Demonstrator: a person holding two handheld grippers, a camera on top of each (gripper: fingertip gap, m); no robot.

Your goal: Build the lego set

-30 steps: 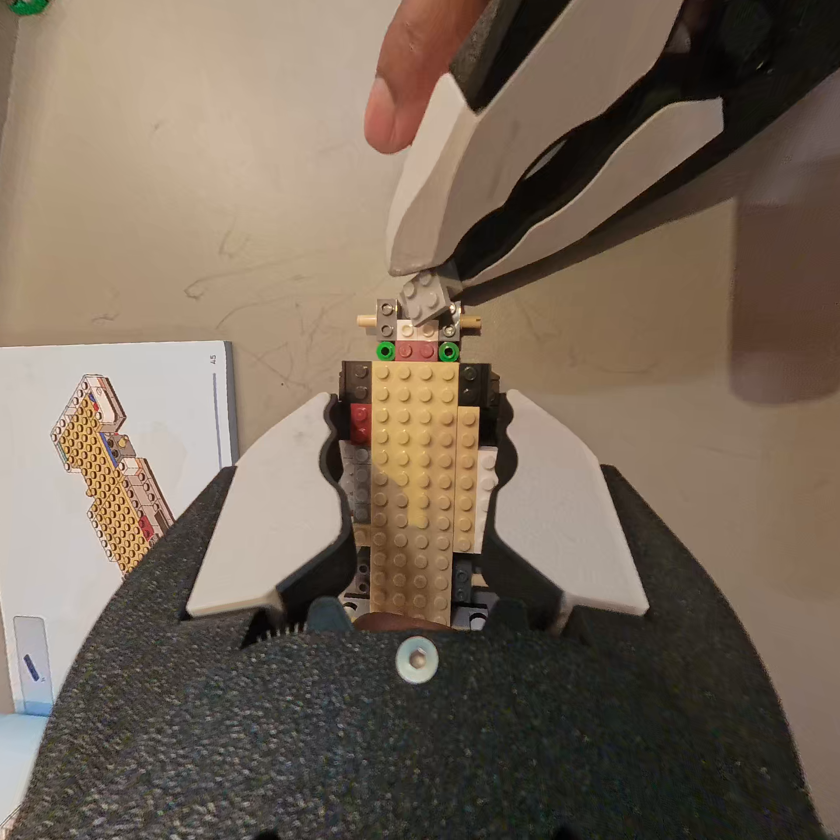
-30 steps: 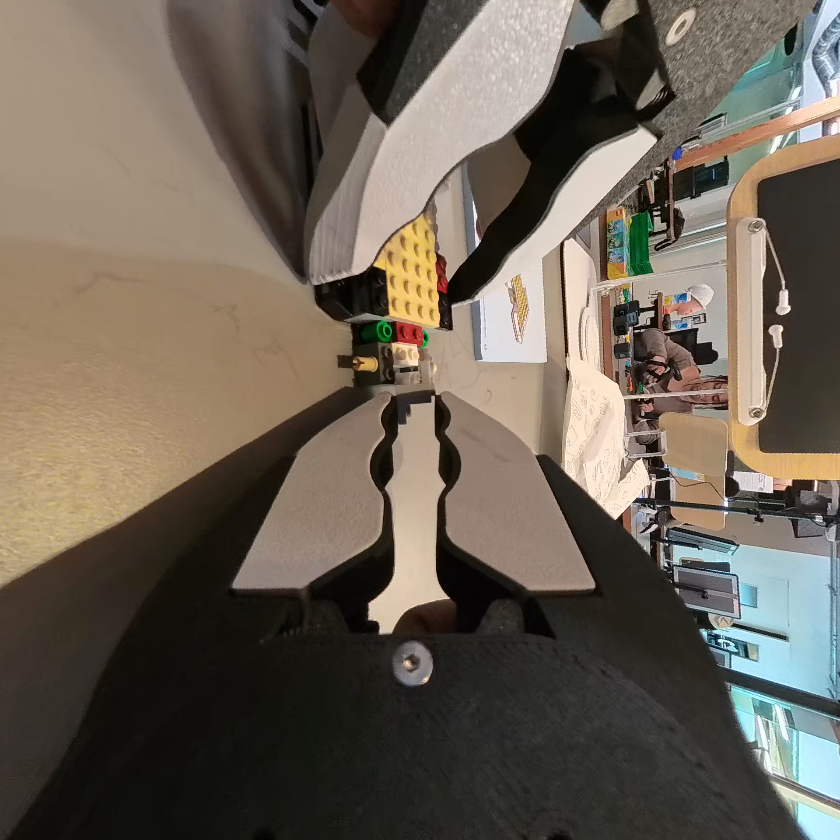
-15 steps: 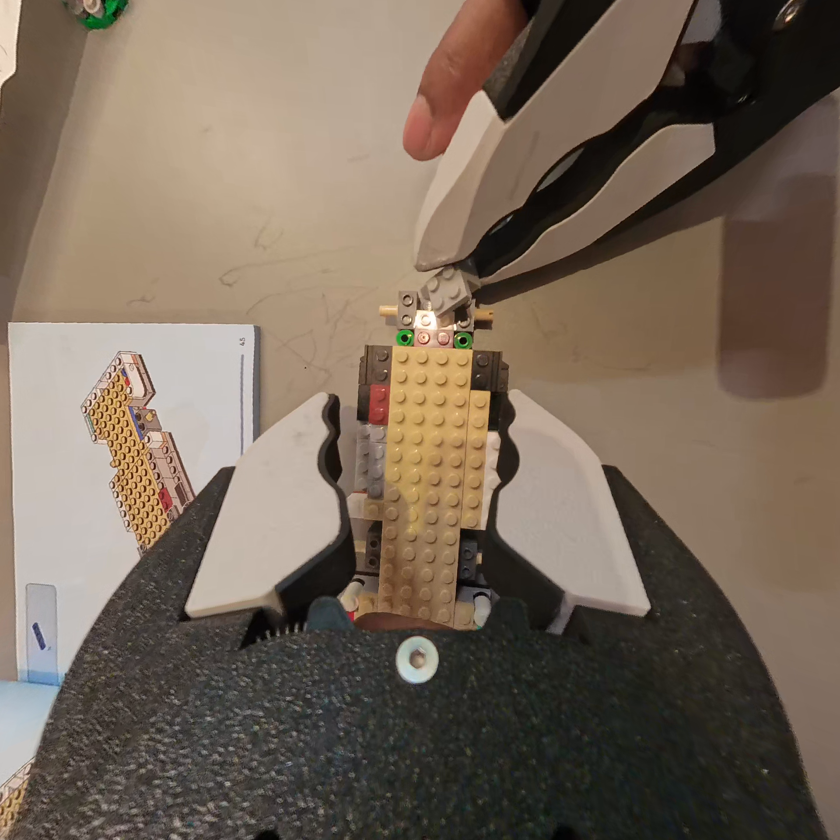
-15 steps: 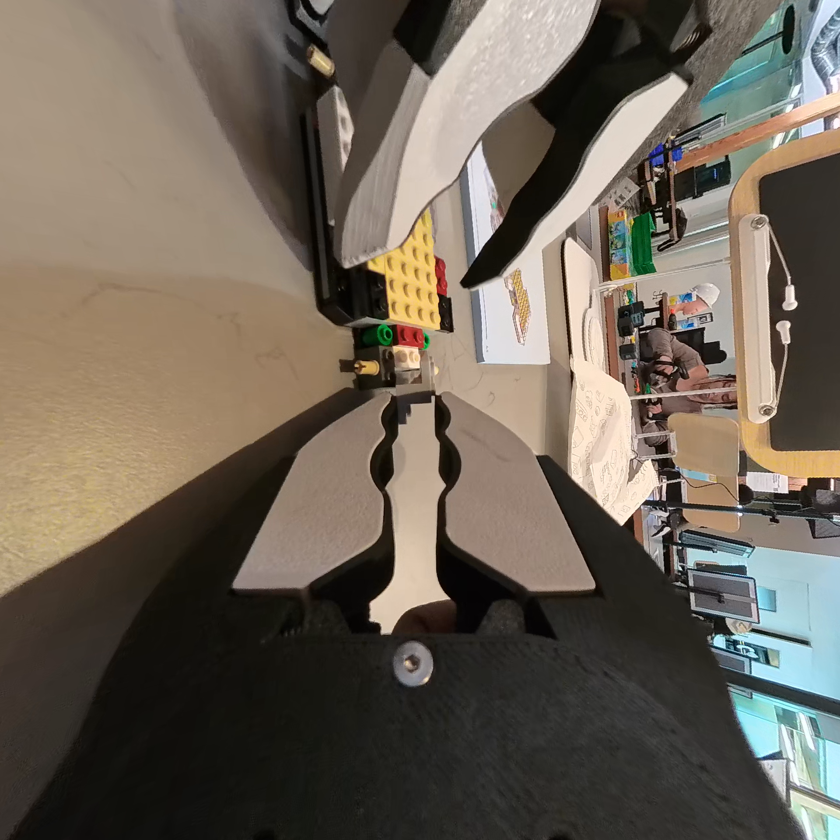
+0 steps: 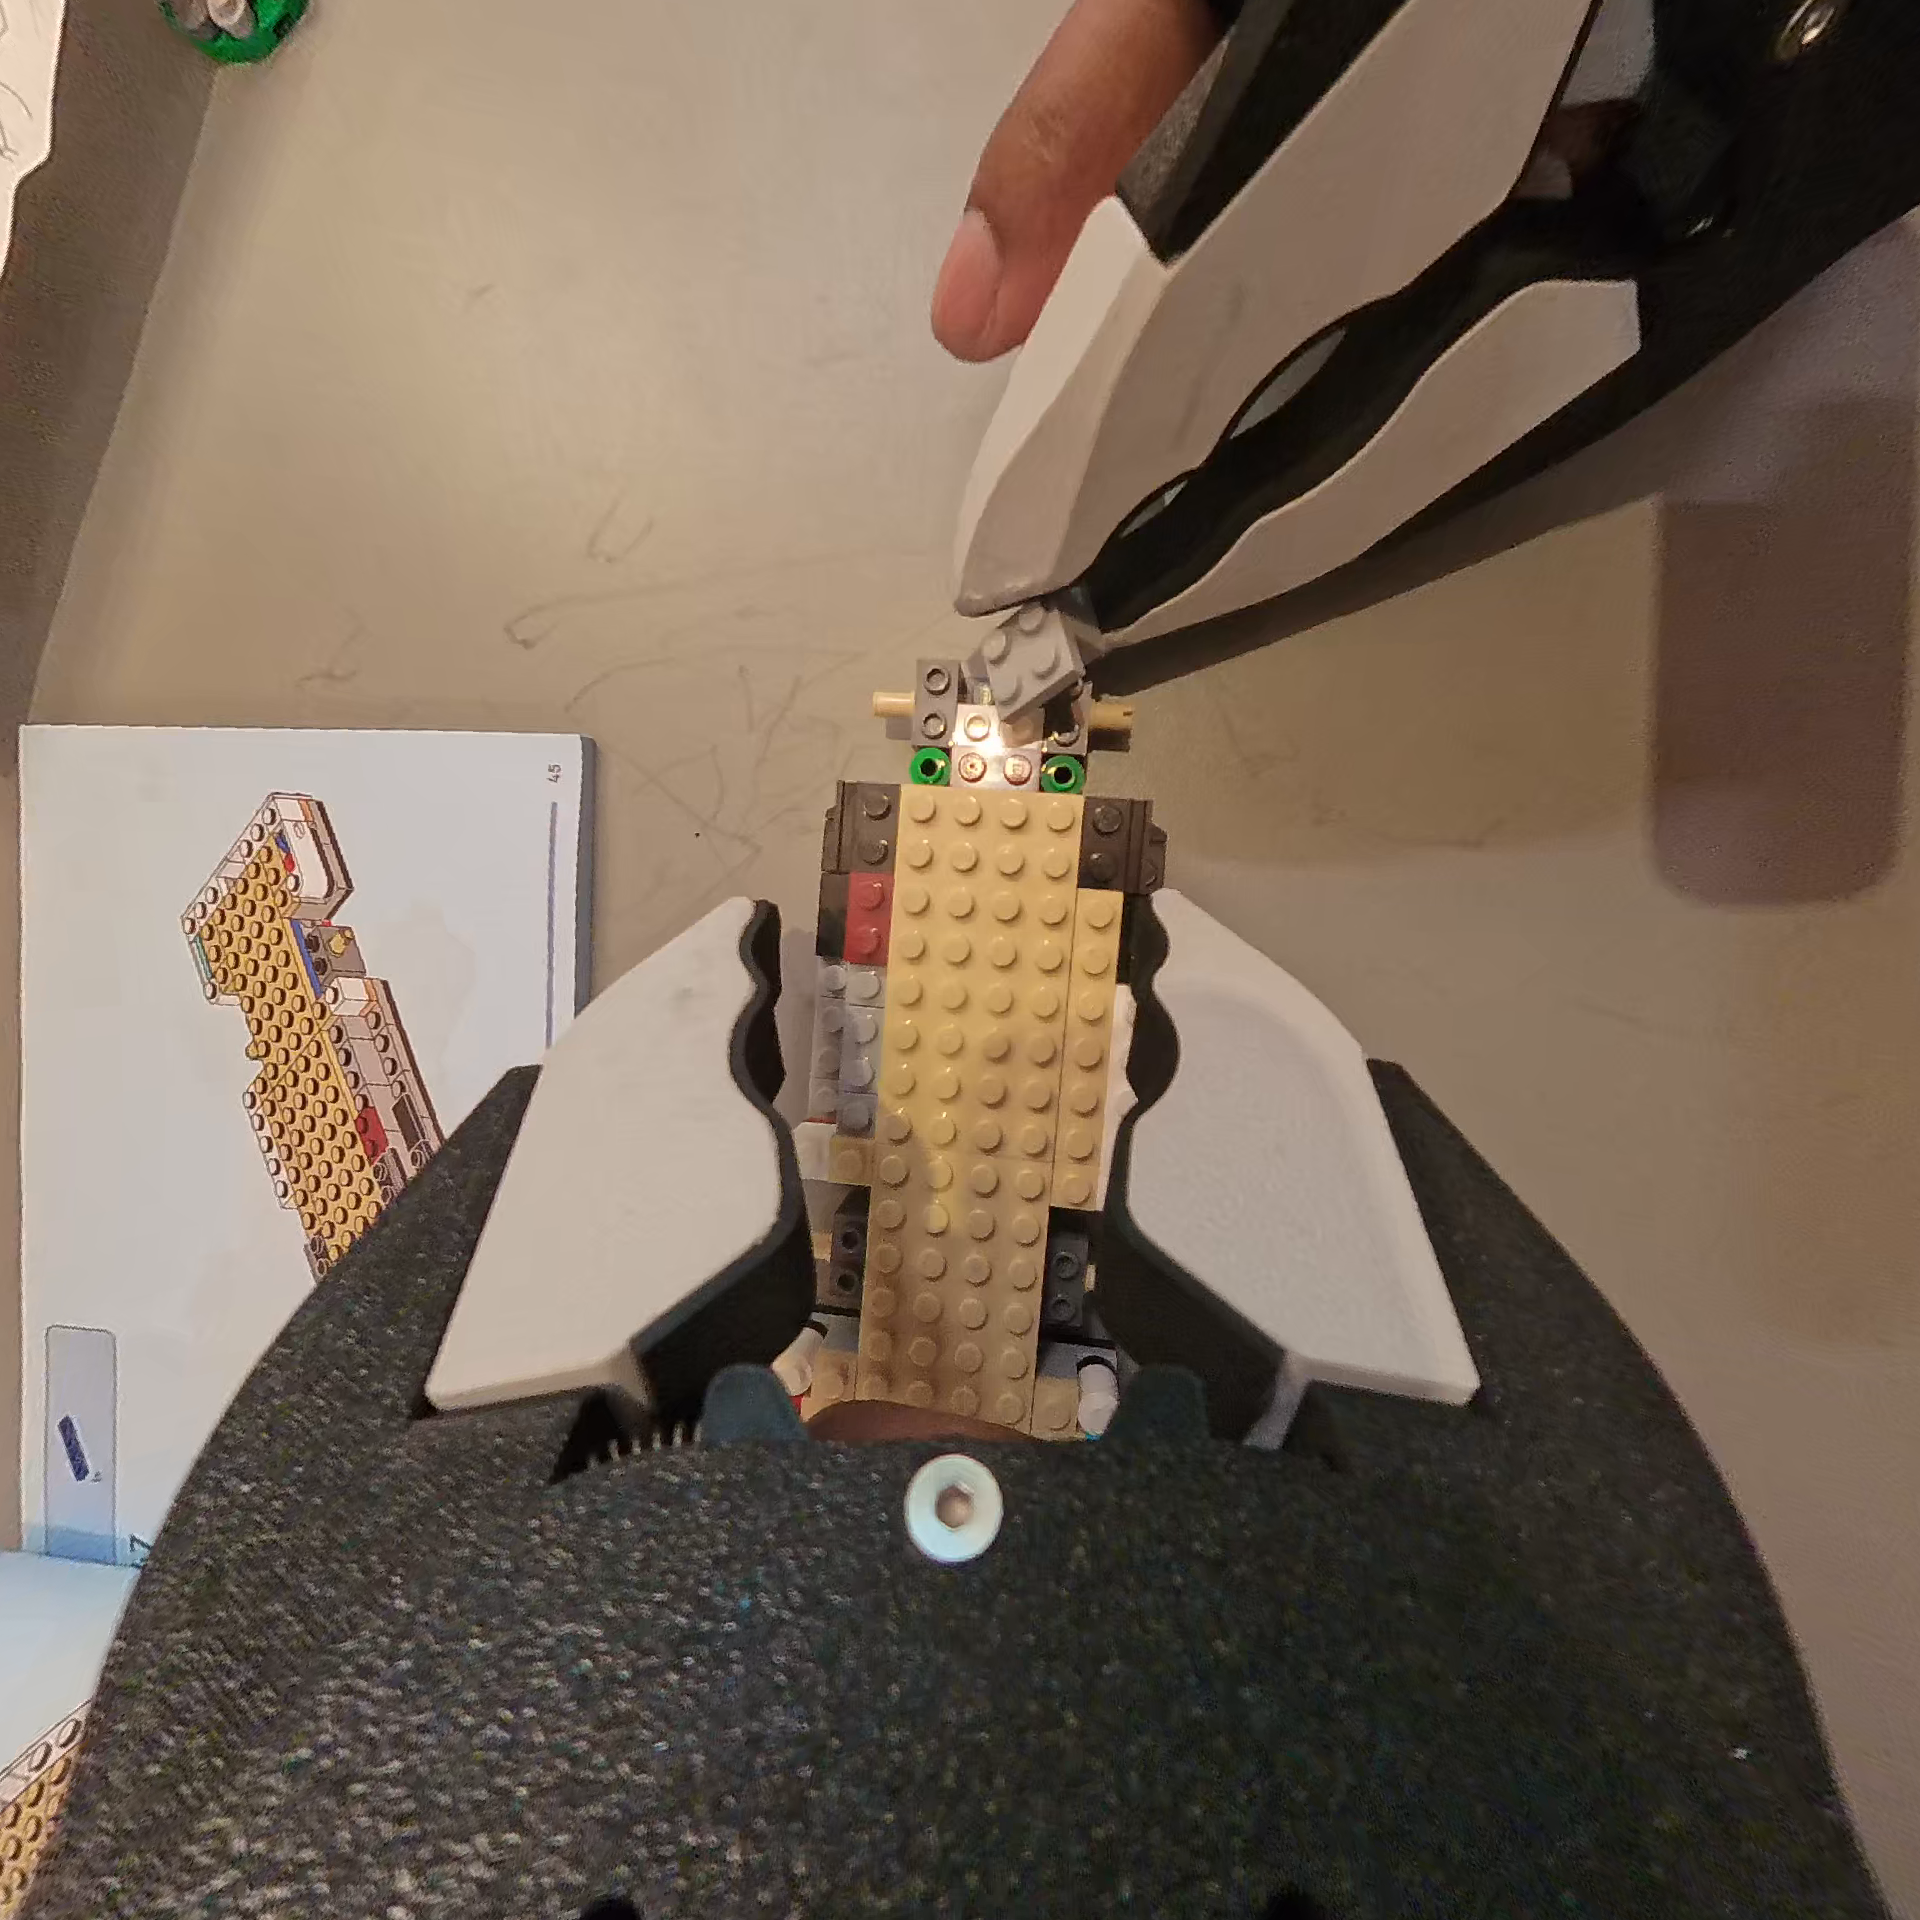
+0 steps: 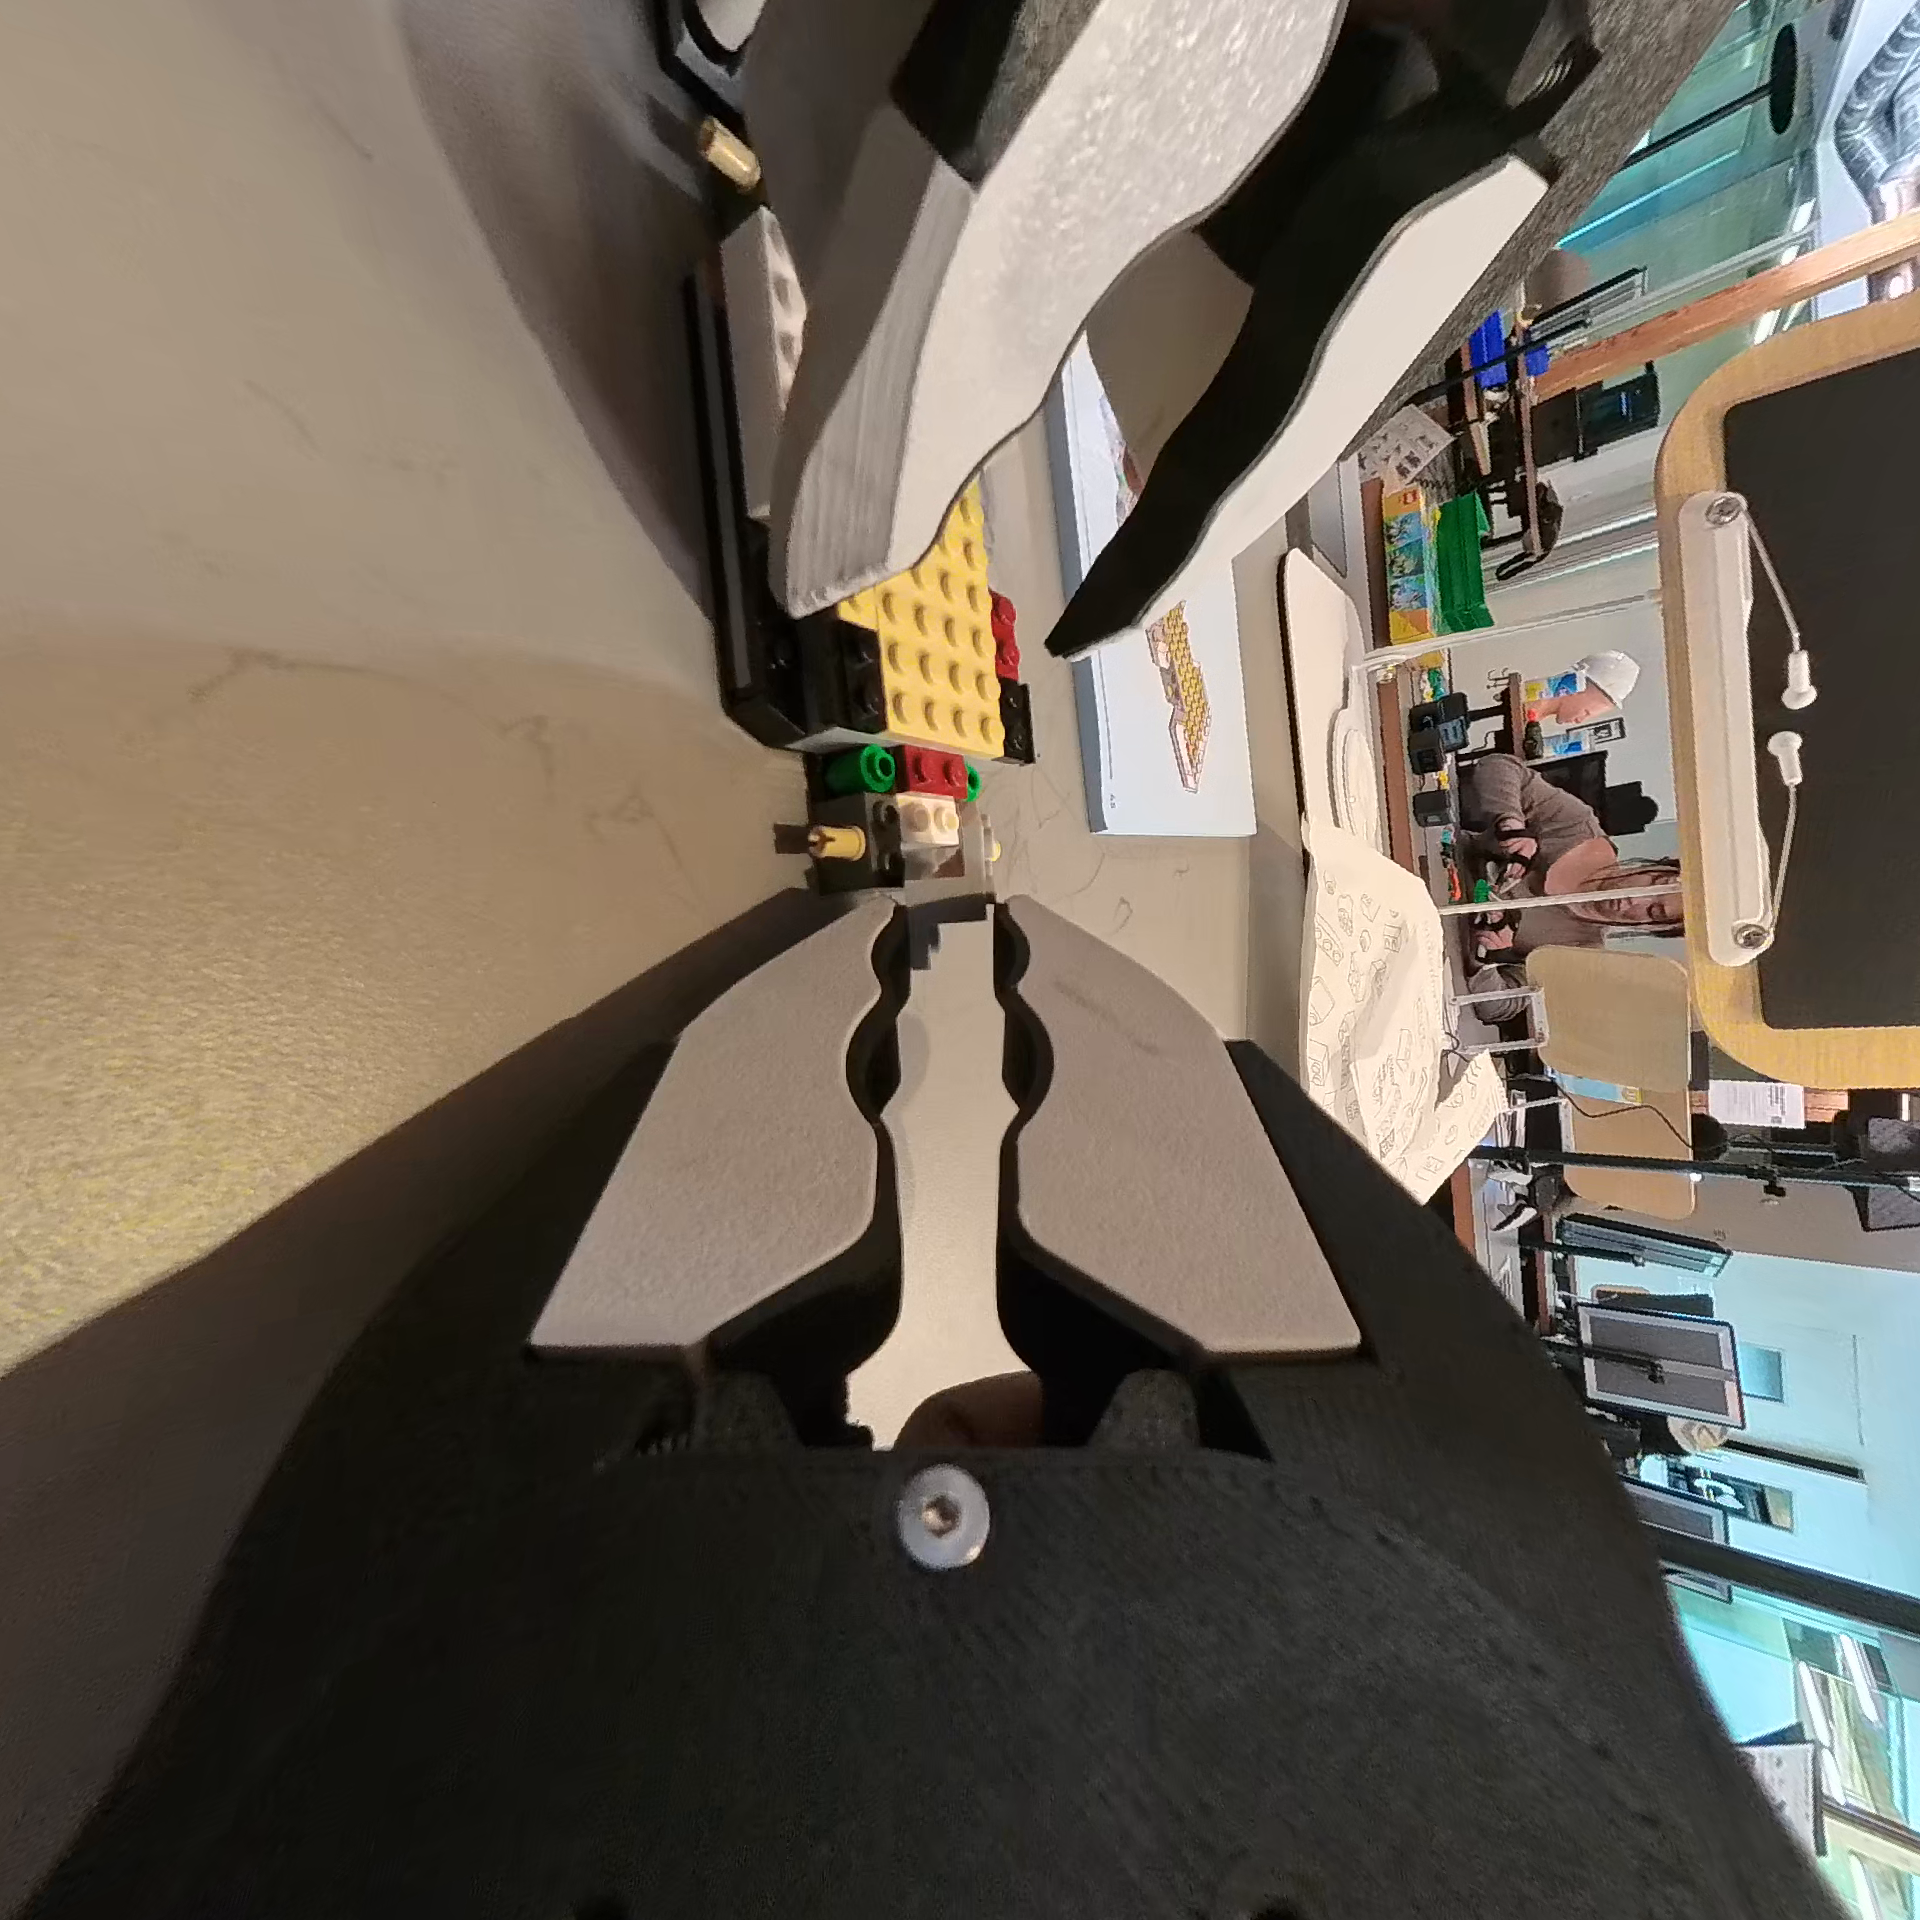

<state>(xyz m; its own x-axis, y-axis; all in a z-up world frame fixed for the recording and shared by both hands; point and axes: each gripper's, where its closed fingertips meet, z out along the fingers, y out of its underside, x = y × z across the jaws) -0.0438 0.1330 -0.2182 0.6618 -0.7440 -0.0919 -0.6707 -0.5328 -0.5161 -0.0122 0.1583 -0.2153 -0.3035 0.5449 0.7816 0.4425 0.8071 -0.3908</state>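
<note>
A: Tan studded plates top the brick model (image 5: 997, 1039), which is clamped between the left gripper (image 5: 961, 997)'s pads in the left wrist view. At one o'clock a small grey plate (image 5: 1029, 665) is pinched, tilted, by the right gripper (image 5: 1049, 613).

B: In the right wrist view, the right gripper (image 6: 945, 914) is seen pinching that plate (image 6: 951, 902) at twelve o'clock. Tilted so, it could be seated crooked or slip.

Both grippers same build: left gripper (image 5: 956, 925) and right gripper (image 6: 943, 909) have a black, grainy-textured body, wide and rounded toward the camera. Two pale grey fingers (image 5: 665, 1132) each, flat-topped, black wavy inner edges. One silver hex-socket screw (image 5: 953, 1521) centred behind the fingers. Toothed black rack (image 5: 634, 1439) shows at left finger base.
</note>
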